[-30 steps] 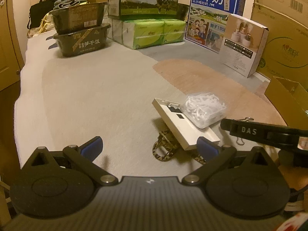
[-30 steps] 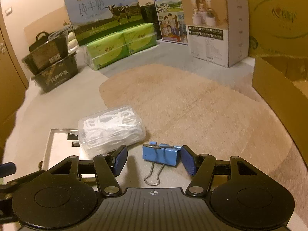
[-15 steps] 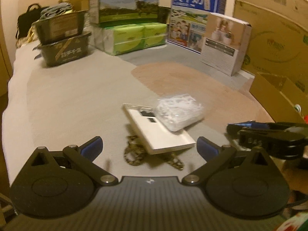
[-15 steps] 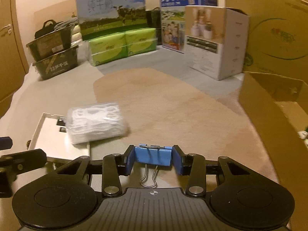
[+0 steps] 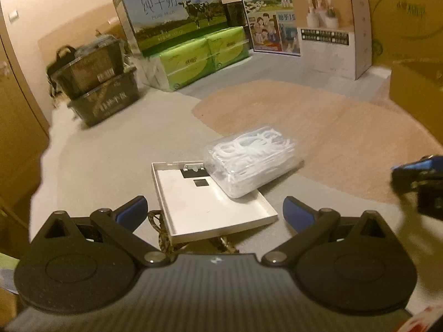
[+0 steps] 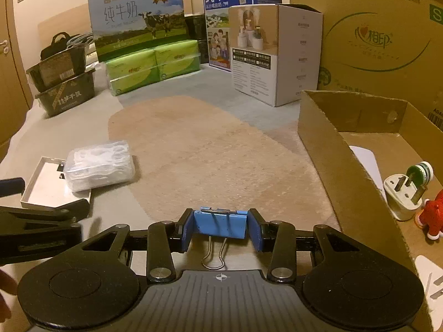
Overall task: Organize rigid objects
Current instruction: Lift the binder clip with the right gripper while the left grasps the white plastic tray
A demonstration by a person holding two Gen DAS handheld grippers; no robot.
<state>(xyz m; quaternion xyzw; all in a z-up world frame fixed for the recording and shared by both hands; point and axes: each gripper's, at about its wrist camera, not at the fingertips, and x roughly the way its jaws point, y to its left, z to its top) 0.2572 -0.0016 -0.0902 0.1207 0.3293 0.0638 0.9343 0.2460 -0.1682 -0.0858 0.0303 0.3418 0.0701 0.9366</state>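
Note:
My right gripper (image 6: 220,231) is shut on a blue binder clip (image 6: 220,224) and holds it above the carpet, left of an open cardboard box (image 6: 332,149). The box holds a white plug adapter (image 6: 401,193), a small red toy (image 6: 432,218) and a green-capped roll (image 6: 420,170). My left gripper (image 5: 214,211) is open and empty, just above a white flat panel (image 5: 205,207) that a clear box of white floss picks (image 5: 252,160) leans on. A leopard-print item (image 5: 162,235) lies partly hidden under the panel. The left gripper also shows in the right wrist view (image 6: 41,221).
Milk cartons (image 6: 138,19), green tissue packs (image 6: 155,63), a white product box (image 6: 277,55) and stacked dark tubs (image 6: 63,83) line the back. A large cardboard carton (image 6: 373,41) stands at the right. A wooden door (image 5: 16,127) is at the left.
My right gripper closed on the blue binder clip and lifted it toward the cardboard box. My left gripper moved closer over the white panel, staying open.

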